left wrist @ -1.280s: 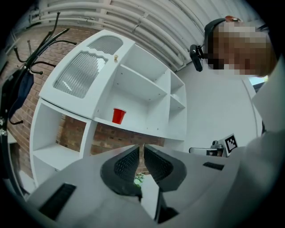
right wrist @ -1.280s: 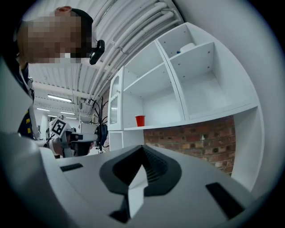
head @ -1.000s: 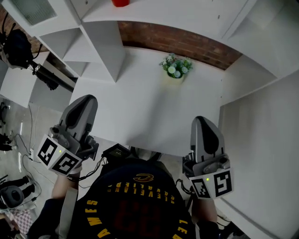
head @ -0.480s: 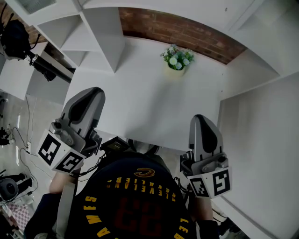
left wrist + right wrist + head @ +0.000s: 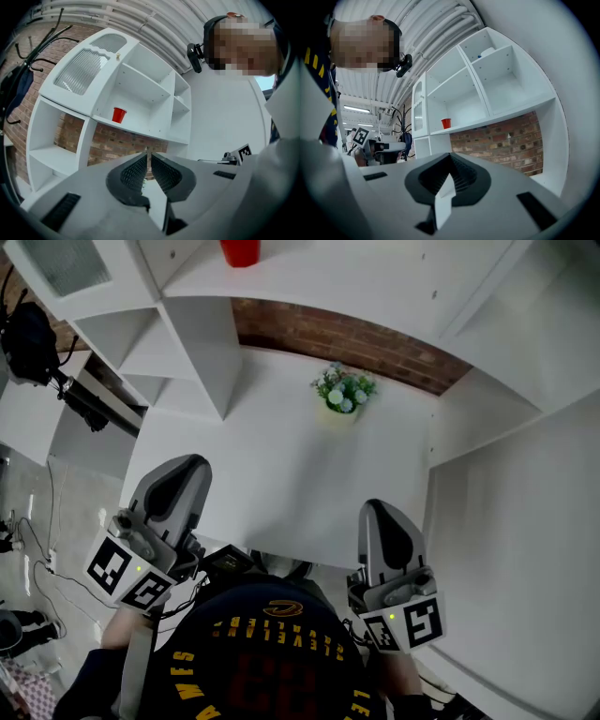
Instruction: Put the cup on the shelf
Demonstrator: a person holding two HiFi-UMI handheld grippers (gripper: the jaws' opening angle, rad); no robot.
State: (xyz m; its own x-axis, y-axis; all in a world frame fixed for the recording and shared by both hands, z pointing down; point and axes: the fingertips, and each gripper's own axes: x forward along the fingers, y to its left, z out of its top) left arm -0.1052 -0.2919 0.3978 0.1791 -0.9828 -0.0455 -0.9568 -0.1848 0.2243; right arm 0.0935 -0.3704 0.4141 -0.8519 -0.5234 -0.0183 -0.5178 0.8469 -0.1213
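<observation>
Your red cup [image 5: 240,251] stands upright on the shelf [image 5: 375,277], on the long board above the brick-backed opening and near an upright divider. You hold the left gripper [image 5: 186,467] in front of the shelf, lower than that board, with its jaws closed on nothing. The right gripper [image 5: 379,517] is also in front of the shelf, jaws pressed together and empty. Both are well apart from the cup. A small potted plant [image 5: 343,392] sits on the white surface [image 5: 281,465] under the shelf.
</observation>
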